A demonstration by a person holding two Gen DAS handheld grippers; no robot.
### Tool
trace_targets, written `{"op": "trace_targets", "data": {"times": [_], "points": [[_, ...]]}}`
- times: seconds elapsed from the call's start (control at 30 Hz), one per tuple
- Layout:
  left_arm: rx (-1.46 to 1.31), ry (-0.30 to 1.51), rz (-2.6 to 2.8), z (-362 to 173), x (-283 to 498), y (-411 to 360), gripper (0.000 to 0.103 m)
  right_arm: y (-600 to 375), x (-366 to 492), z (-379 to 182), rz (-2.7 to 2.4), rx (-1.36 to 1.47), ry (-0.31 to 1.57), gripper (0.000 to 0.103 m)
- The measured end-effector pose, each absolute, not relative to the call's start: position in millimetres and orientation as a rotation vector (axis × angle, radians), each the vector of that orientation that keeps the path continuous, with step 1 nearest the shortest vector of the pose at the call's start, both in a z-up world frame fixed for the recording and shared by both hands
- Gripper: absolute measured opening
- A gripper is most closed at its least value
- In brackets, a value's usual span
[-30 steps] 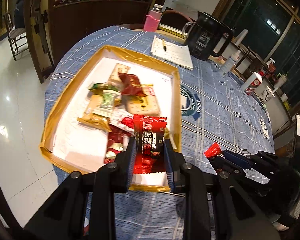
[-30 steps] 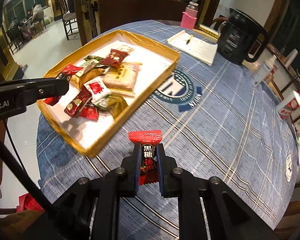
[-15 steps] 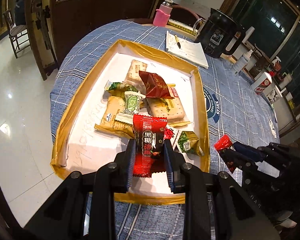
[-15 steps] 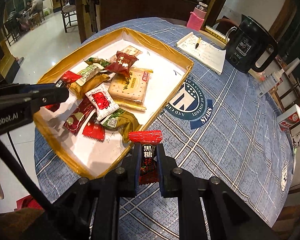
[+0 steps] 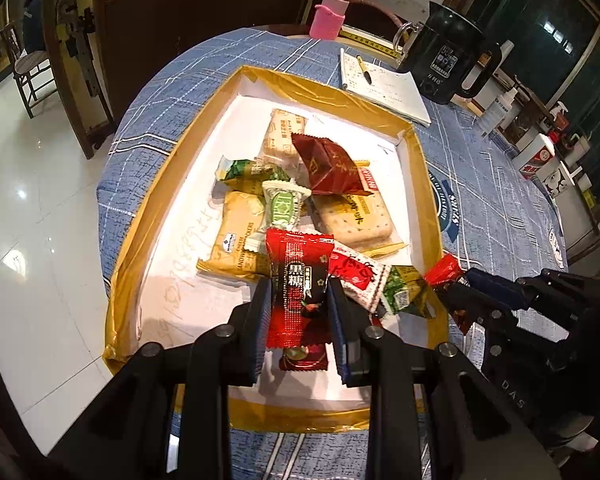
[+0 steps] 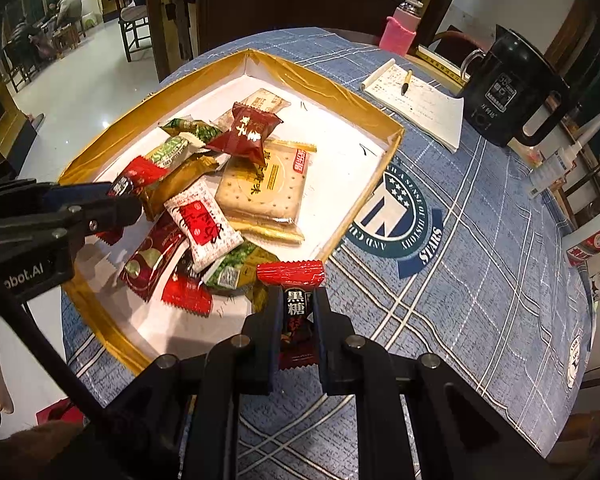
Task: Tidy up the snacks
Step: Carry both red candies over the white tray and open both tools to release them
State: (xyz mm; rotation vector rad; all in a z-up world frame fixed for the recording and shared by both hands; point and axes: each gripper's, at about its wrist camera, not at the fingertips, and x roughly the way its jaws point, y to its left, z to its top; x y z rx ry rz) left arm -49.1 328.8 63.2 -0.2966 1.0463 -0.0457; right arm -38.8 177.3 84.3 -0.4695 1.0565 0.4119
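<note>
A gold-rimmed tray with a white floor holds several snack packets, among them a cracker pack and a dark red packet. My left gripper is shut on a red and black candy packet, held above the tray's near end. My right gripper is shut on a matching red and black candy packet, held over the tray's near right rim. The right gripper also shows in the left wrist view, and the left gripper shows in the right wrist view.
The tray sits on a round table with a blue checked cloth. A notepad with a pen, a black kettle, a pink bottle and small bottles and a carton stand at the back and right. The table edge is close on the left.
Both grippers have moved forward with their packets. The left one has come further in over the tray; the right one has moved from the cloth to the tray's rim.
</note>
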Motion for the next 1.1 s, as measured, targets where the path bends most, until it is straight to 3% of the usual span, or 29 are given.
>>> {"op": "trace_targets", "data": {"times": [0.3,0.77,1.1], "points": [[-0.303,1.051,-0.051,61.0,-43.1,334.3,0.029,182.9,-31.8,84.4,0.424,-0.456,1.043,0.013],[-0.284,1.059,-0.046,56.6,-35.9,341.3,0.029,175.7,-19.1,97.0,0.624,-0.119,1.105,0.013],[-0.189,1.052,0.025,62.6,-29.5,342.6,0.029,201.7,-37.5,91.8,0.729,-0.134,1.167,0.013]]}}
